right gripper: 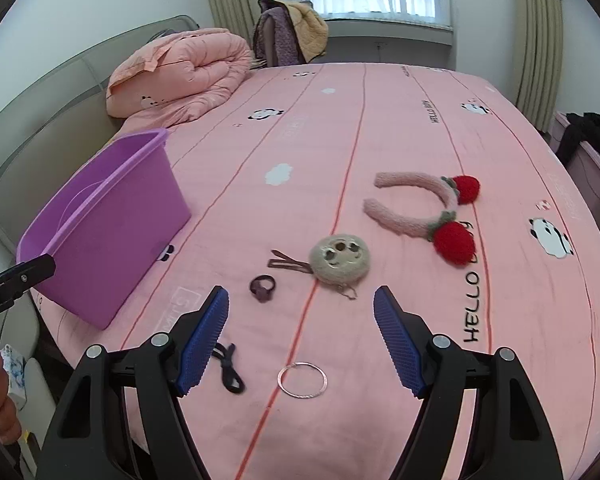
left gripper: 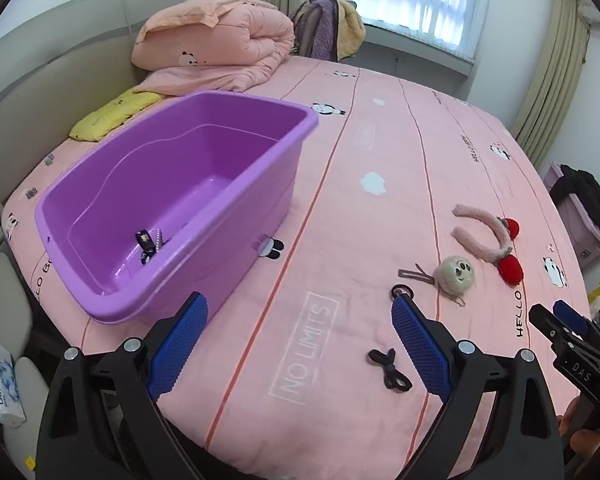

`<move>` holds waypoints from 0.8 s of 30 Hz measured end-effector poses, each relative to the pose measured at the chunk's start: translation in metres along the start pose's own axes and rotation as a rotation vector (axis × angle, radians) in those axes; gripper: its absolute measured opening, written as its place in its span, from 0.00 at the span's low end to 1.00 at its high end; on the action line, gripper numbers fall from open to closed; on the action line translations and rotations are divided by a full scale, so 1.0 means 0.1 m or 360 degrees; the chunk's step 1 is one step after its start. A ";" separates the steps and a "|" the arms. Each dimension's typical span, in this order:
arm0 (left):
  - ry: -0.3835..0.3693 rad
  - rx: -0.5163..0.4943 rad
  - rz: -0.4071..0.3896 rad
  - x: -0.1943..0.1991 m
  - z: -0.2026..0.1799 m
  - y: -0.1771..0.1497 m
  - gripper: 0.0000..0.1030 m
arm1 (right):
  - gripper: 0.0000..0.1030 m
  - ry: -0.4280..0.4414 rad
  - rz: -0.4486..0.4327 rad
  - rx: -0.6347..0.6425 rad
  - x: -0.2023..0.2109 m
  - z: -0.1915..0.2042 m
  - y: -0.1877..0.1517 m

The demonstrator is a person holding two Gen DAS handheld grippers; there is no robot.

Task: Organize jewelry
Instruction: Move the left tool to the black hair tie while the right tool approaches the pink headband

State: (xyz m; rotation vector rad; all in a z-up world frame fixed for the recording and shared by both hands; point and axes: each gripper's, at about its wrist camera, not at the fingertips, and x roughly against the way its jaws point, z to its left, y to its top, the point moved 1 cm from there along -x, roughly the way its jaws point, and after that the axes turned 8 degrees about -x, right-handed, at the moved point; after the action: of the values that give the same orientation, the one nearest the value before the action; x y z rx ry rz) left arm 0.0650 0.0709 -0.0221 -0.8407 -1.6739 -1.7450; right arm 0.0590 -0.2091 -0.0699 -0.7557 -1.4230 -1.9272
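A purple plastic bin (left gripper: 260, 120) stands on the pink bed, with a small black piece on a chain (left gripper: 150, 244) inside. My left gripper (left gripper: 300, 308) hangs open and empty just right of the bin's near corner. Spread on the sheet are a pink fuzzy headband with red strawberries (right gripper: 412, 208), a beige round plush charm (right gripper: 340, 260), a brown hair clip (right gripper: 286, 262), a dark purple ring (right gripper: 262, 288), a black bow hair tie (right gripper: 230, 368) and a thin silver hoop (right gripper: 302, 380). My right gripper (right gripper: 300, 296) is open above the hoop, holding nothing.
A folded pink quilt (left gripper: 216, 40) and a yellow pillow (left gripper: 112, 114) lie by the grey headboard. A chair draped with clothes (right gripper: 288, 32) stands beyond the bed. A lilac storage box (right gripper: 592, 172) sits to the right, a tissue pack (left gripper: 0, 384) to the left.
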 end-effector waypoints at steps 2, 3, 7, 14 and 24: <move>-0.0014 -0.0012 0.0011 -0.05 -0.11 -0.05 0.90 | 0.70 -0.0037 0.0002 -0.0022 0.01 -0.15 -0.03; -0.0010 -0.0019 0.0014 -0.07 -0.16 -0.08 0.91 | 0.70 -0.0046 0.0003 -0.0034 0.02 -0.21 -0.06; 0.0004 -0.0027 0.0043 -0.21 -0.33 -0.23 0.91 | 0.70 -0.0058 0.0025 -0.0082 0.01 -0.49 -0.17; 0.0026 -0.0017 0.0188 -0.54 -0.53 -0.52 0.91 | 0.70 -0.0053 0.0059 -0.0089 -0.16 -0.76 -0.24; 0.0026 -0.0020 0.0348 -0.85 -0.77 -0.81 0.91 | 0.70 -0.0027 0.0118 -0.0046 -0.56 -1.01 -0.21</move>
State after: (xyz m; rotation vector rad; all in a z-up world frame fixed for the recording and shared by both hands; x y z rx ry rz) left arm 0.0532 -0.0033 -0.1407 -0.9737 -1.5000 -1.6099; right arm 0.0707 -0.2934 -0.1508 -0.8285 -1.3604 -1.8928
